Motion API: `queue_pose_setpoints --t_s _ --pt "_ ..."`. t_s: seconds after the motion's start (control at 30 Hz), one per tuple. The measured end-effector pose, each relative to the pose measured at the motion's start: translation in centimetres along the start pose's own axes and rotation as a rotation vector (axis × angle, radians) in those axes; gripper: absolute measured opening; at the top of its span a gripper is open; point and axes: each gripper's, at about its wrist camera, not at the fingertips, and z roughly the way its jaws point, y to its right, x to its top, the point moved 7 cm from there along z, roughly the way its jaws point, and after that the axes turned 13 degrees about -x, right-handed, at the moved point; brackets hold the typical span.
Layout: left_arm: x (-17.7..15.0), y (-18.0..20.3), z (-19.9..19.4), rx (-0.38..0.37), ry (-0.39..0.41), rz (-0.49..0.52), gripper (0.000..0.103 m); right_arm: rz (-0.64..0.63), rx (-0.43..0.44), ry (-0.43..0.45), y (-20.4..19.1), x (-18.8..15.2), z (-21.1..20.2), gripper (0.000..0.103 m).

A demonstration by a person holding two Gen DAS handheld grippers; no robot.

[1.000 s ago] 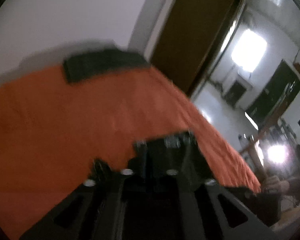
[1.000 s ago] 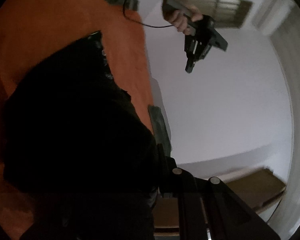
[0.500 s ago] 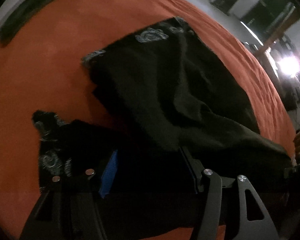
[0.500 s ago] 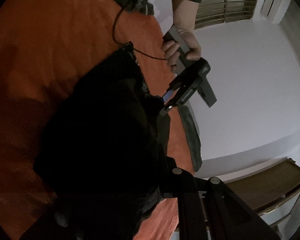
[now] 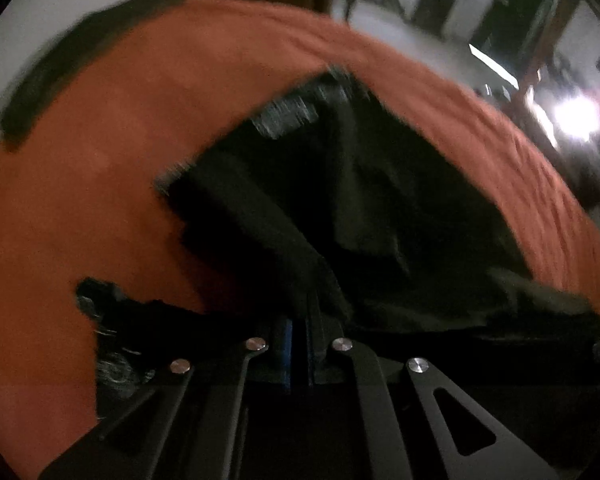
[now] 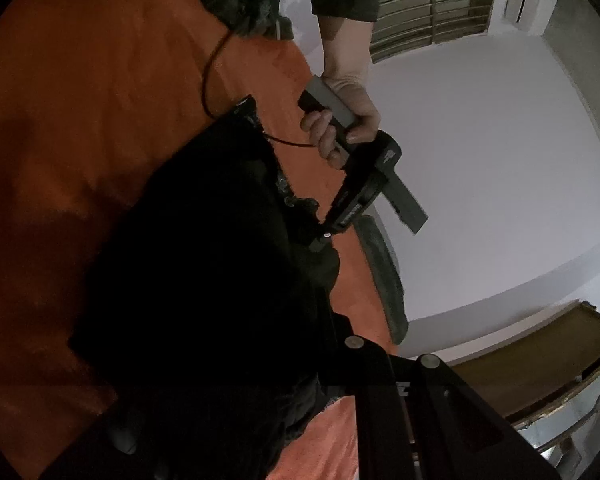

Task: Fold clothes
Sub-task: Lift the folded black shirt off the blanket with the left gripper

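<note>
A bed with an orange sheet [image 5: 148, 128] fills both views, with white walls behind it and a brightly lit room off to one side. On it lies the black garment [image 5: 380, 208], partly spread across the sheet and partly lifted, with a pale printed band at its far edge. Your left gripper [image 5: 300, 344] has its fingers drawn close on a fold of the garment's near edge; the blue pads sit almost together with cloth running up between them. Your right gripper [image 6: 340, 360] is buried in dark cloth at another part of that edge. The fabric bunches right over its fingers, so it looks to be pinching the garment, though the tips themselves are hidden. From the right wrist you can see your left hand [image 6: 352, 116] on the other gripper's handle, with a thin black cable [image 6: 216, 68] trailing across the sheet to a dark bundle [image 6: 240, 0] at the bed's far end. You appear to be midway through a fold, both corners up. The next move likely calls for carrying the held edge over toward the printed band, keeping the cloth taut between both grips, then laying it flat before letting go.
</note>
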Motion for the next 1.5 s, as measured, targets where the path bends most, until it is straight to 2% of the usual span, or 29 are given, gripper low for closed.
queue_pose_setpoints --t_s 0.13,0.2,0.37,0.53,0.63,0.67,0.73,0.8,0.87,1.0,1.1,1.17,1.23,1.33,1.4,1.5 --pt "2.2 -1.4 -5.4 -0.047 0.182 -0.080 0.005 -0.054 -0.048 0.023 0.1 -1.4 0.6 0.011" --pt "3.5 -1.9 -8.1 -0.046 0.257 -0.103 0.005 -0.079 -0.078 0.026 1.0 -2.3 1.8 0.011" --pt "6.8 -3.4 -15.0 -0.003 0.422 -0.141 0.004 -0.141 -0.214 0.072 7.2 -3.2 6.0 0.010" --pt "9.9 -4.6 -23.5 0.058 0.581 -0.148 0.005 -0.216 -0.381 0.140 16.6 -3.1 9.9 0.010" --pt "10.0 -3.3 -28.4 0.099 0.655 -0.113 0.002 -0.289 -0.484 0.192 21.4 -2.7 10.8 0.010" --pt "9.7 -2.7 -29.8 0.118 0.684 -0.103 0.002 -0.318 -0.481 0.203 20.8 -3.0 10.2 0.010" --pt "7.4 -1.3 -31.9 0.108 0.762 -0.105 0.001 -0.375 -0.475 0.225 19.6 -3.6 9.0 0.010" --pt "4.8 -0.5 -30.9 0.064 0.778 -0.123 0.002 -0.433 -0.469 0.247 18.4 -4.3 7.8 0.010" --pt "0.5 -0.6 -27.5 0.063 0.754 -0.192 0.002 -0.493 -0.456 0.268 16.8 -5.0 6.4 0.010" --pt "-8.2 -2.4 -20.3 0.068 0.721 -0.380 0.003 -0.665 -0.234 0.323 3.6 -7.9 0.5 0.010" --pt "-13.6 -3.1 -14.8 0.021 0.701 -0.537 0.004 -0.734 -0.085 0.428 -4.5 -8.8 -5.6 0.010" --pt "-16.3 -2.9 -11.3 -0.004 0.672 -0.623 0.012 -0.703 -0.034 0.431 -6.3 -8.0 -7.5 0.011" --pt "-18.7 -2.0 -7.4 -0.030 0.640 -0.693 0.019 -0.665 -0.037 0.401 -5.7 -7.2 -7.6 0.011" --pt "-21.1 -1.2 -2.7 -0.124 0.603 -0.796 0.033 -0.607 -0.041 0.357 -4.8 -5.9 -7.8 0.011" --pt "-20.9 -1.1 0.0 -0.172 0.566 -0.829 0.035 -0.593 -0.050 0.342 -4.0 -5.3 -7.8 0.011" --pt "-20.0 -1.1 3.3 -0.245 0.526 -0.870 0.060 -0.626 -0.063 0.356 -4.0 -5.2 -8.0 0.011"
